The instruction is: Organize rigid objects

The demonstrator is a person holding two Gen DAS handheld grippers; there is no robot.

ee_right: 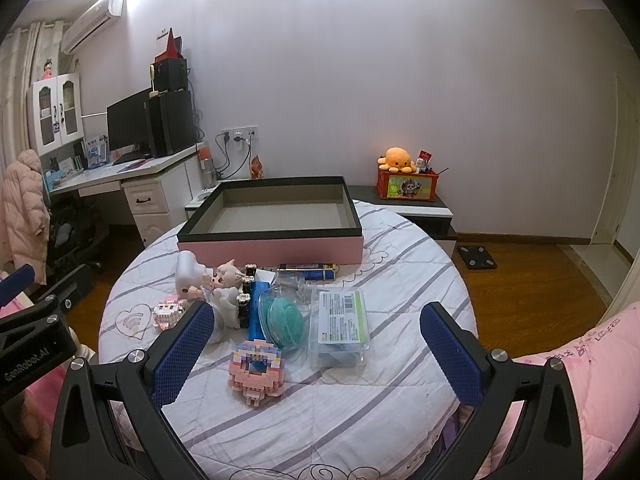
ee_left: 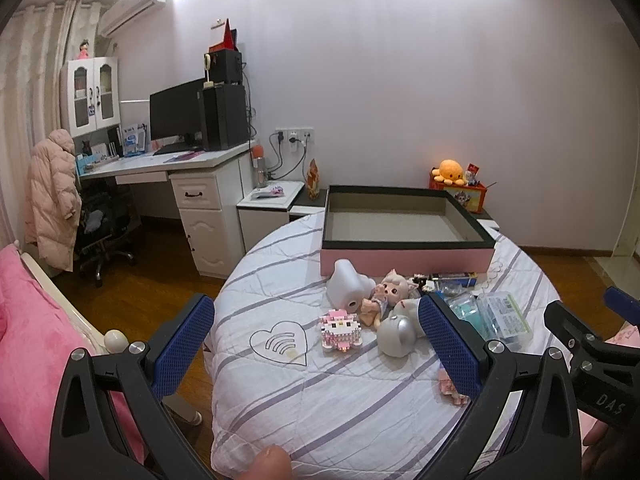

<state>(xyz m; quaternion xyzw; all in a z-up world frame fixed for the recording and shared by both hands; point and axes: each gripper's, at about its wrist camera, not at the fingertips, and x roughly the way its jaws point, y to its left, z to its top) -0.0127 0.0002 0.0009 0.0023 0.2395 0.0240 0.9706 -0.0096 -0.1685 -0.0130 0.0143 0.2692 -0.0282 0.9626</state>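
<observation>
Both tongs gape wide (holding nothing).

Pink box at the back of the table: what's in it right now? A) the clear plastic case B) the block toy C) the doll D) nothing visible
D: in both wrist views the pink box shows only its bare grey floor, while the doll, the clear plastic case and the block toy all lie on the quilt in front of it.
</observation>
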